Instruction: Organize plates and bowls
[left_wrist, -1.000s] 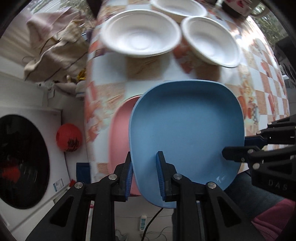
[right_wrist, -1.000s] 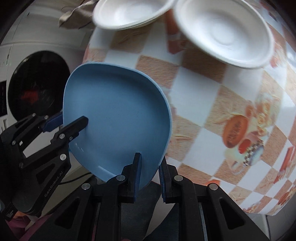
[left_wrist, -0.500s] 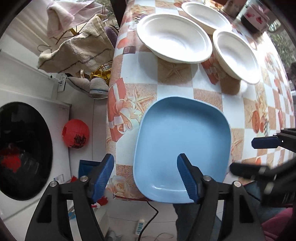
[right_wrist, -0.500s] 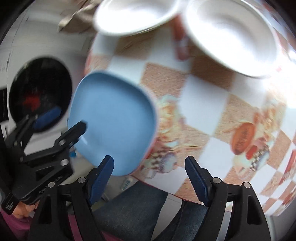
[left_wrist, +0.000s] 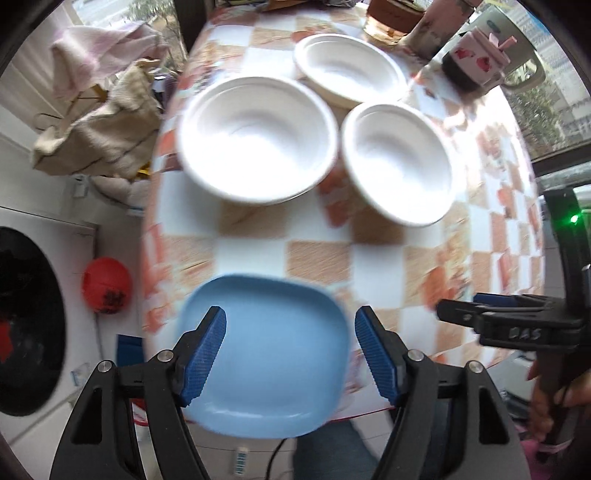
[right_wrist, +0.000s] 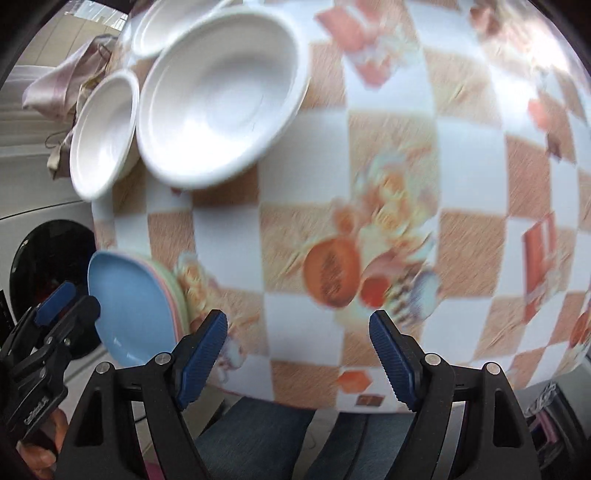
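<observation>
Both hand-held grippers clamped the blue plate (left_wrist: 273, 354) a second ago; the left hand-held gripper (left_wrist: 290, 354) and right hand-held gripper (right_wrist: 297, 356) have since spread wide, gripping nothing. The plate lies atop a pink and a green one at the table (left_wrist: 317, 258) edge. Beyond it sit three white bowls (left_wrist: 258, 138). "DAS" is readable on the right gripper's body.

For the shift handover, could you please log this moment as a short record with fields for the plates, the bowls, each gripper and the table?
plates: blue plate tops a stack at the table's near edge; pink and green rims show beneath it in the right wrist view
bowls: three white bowls, unstacked, farther back
left gripper: open above the blue plate, jaws just opened, not gripping
right gripper: open, empty, over bare tablecloth
table: checked orange and white cloth
</observation>
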